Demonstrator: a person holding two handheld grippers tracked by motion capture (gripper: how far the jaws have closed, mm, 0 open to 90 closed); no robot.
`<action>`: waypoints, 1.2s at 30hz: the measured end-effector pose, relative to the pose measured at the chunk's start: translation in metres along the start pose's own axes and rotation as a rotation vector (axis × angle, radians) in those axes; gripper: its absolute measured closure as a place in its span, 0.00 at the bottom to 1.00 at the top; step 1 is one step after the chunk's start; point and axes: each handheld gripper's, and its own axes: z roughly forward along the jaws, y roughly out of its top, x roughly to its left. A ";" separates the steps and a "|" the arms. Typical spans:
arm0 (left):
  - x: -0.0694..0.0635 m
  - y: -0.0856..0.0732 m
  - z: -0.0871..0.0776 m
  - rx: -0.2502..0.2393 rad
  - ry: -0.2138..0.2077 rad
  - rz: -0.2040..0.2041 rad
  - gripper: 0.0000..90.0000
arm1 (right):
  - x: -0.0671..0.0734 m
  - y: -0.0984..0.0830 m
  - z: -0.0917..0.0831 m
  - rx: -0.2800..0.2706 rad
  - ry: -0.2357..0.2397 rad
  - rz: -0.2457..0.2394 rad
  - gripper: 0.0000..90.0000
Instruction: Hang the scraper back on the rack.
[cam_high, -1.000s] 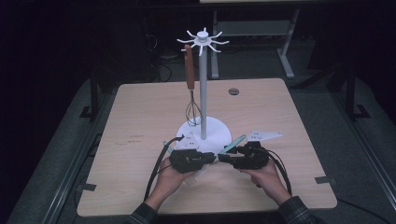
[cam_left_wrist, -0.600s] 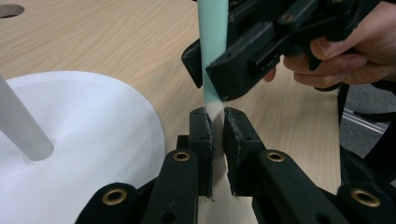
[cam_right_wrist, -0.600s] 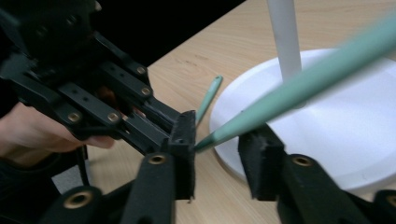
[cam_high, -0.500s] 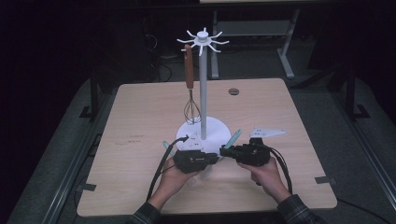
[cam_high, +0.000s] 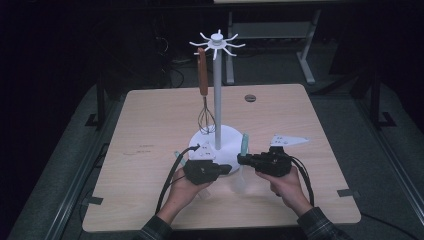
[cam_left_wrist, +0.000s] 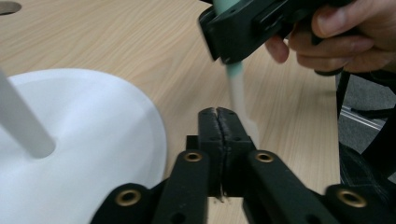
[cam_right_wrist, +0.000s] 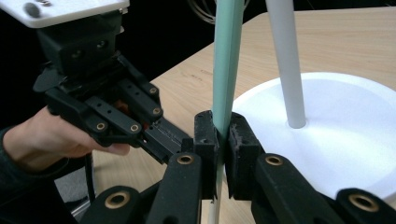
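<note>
Mint-green plastic, smooth and straight: spatula handle standing near upright just beside the stand, pale see-through blade pointing down at the table. Whether the blade tip touches the wood, hard to say; blurred in the left gripper view.

Right gripper clamped on that handle, rough black pads pressing both sides, jaws just closed in on it. Handle top cut off by the frame edge in the right gripper view.

Left gripper pinched tight, pads meeting face to face, having just closed the last bit, nothing seen between them. Blade passing just behind its tips.

Matte white stand: round domed base, slim grey-white pole, ring of curled hooks up top. Hanging from one hook, a whisk, brown handle, thin wire loops low by the base.

Light wood-grain table, rounded corners, small dark round hole at the far side. Faint dark marks on the wood left of the base, too small to read. Beyond the table, all dark, only table legs and cables dimly made out.
</note>
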 end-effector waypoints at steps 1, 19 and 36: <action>0.000 -0.001 -0.002 0.006 -0.002 -0.005 0.94 | 0.001 0.001 -0.001 0.002 0.001 -0.009 0.93; 0.023 -0.040 -0.041 0.098 0.055 -0.041 0.44 | 0.014 0.028 0.007 0.031 0.062 -0.148 0.93; 0.038 -0.078 -0.083 0.119 0.143 -0.113 0.32 | 0.034 0.084 0.013 -0.008 0.132 -0.243 0.93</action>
